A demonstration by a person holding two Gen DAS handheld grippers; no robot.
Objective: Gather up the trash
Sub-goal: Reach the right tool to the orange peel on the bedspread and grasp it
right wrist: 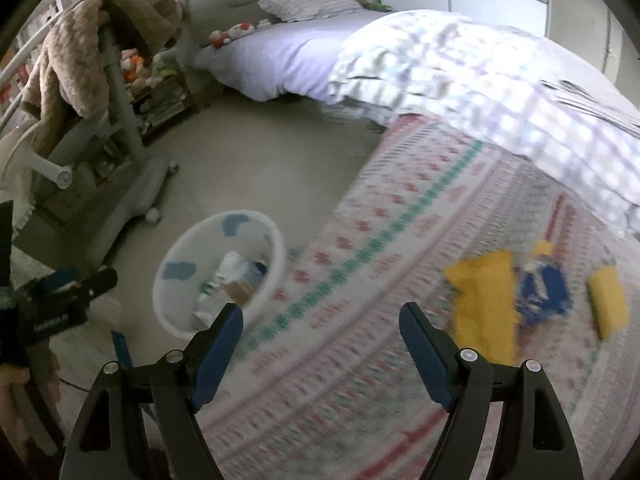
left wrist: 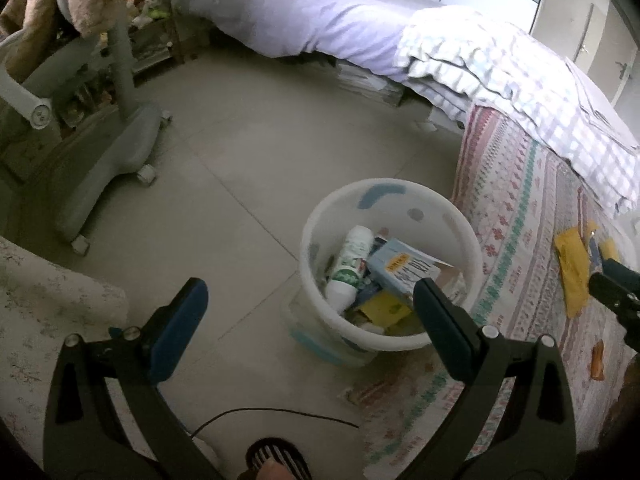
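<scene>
Left wrist view: left gripper (left wrist: 308, 300) stood spread, nothing between its pads, hanging over the near rim of the white bin (left wrist: 448, 216). The bin sat on the floor (left wrist: 248, 160), touching the edge of the patterned rug (left wrist: 516, 216). Inside it lay a white bottle (left wrist: 352, 264), a blue box (left wrist: 404, 268) and a yellow scrap (left wrist: 384, 308). At 3 o'clock, on the rug, lay a yellow wrapper (left wrist: 572, 272), and at 4 o'clock an orange piece (left wrist: 598, 360). The right gripper's black tip cut in at the right edge, partly covering the litter there.

Right wrist view: right gripper (right wrist: 322, 320) was spread and empty over the rug. Loose trash lay at 2 to 3 o'clock: the yellow wrapper, a blue item (right wrist: 544, 292) and a second yellow piece (right wrist: 608, 300). The bin was at 9 o'clock.

Judgement: the step in hand was a reach towards the next pickup. The next move calls for lowering the right gripper onto one flat wrapper and pinching an edge.

Hard to read: this view was smeared with blur; what the blue item was could not be told.
</scene>
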